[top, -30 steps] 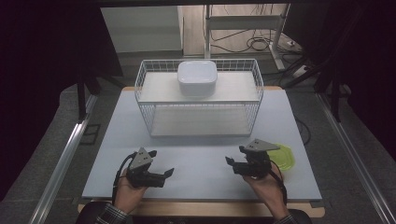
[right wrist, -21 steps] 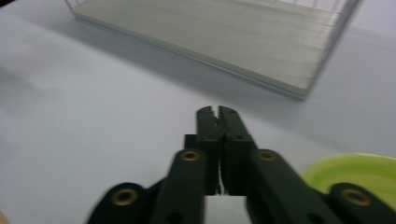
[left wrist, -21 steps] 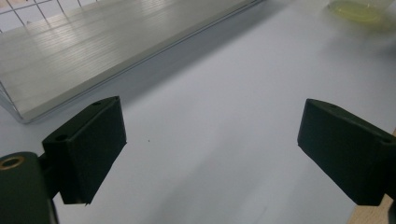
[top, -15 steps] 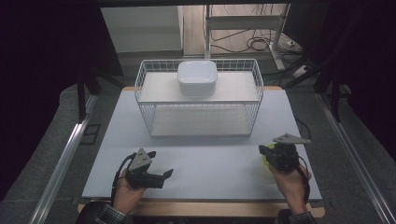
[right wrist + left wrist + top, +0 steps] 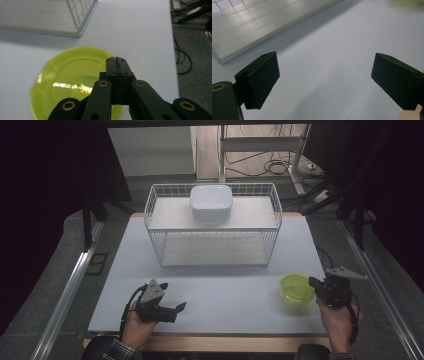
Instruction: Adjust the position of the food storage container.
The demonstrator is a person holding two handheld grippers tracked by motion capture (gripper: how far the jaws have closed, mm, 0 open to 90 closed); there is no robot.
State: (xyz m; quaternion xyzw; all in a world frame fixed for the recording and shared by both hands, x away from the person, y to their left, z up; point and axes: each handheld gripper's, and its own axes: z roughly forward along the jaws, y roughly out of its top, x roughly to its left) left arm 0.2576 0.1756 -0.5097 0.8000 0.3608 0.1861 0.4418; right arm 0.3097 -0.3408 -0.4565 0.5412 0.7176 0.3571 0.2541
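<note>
A translucent yellow-green bowl (image 5: pixel 295 288) (image 5: pixel 72 72) sits on the white table at the front right. My right gripper (image 5: pixel 313 282) (image 5: pixel 116 59) is just right of it, pointing left, with its jaws pressed together and nothing visibly between them. Their tips lie at the bowl's right rim; I cannot tell whether they touch it. At the front left, my left gripper (image 5: pixel 176 311) (image 5: pixel 324 80) hovers low over bare table. It is open wide and holds nothing, and it points right toward the bowl (image 5: pixel 409 2).
A white wire rack (image 5: pixel 212 247) (image 5: pixel 249 27) (image 5: pixel 80 15) stands at the middle back of the table (image 5: pixel 225 290), with a white lidded box (image 5: pixel 210 202) on its top shelf. The table's right edge lies close beside my right hand.
My right gripper has moved right across the front of the table, from in front of the bowl to its right side, and its jaws have gone from spread to shut. The left gripper has stayed put.
</note>
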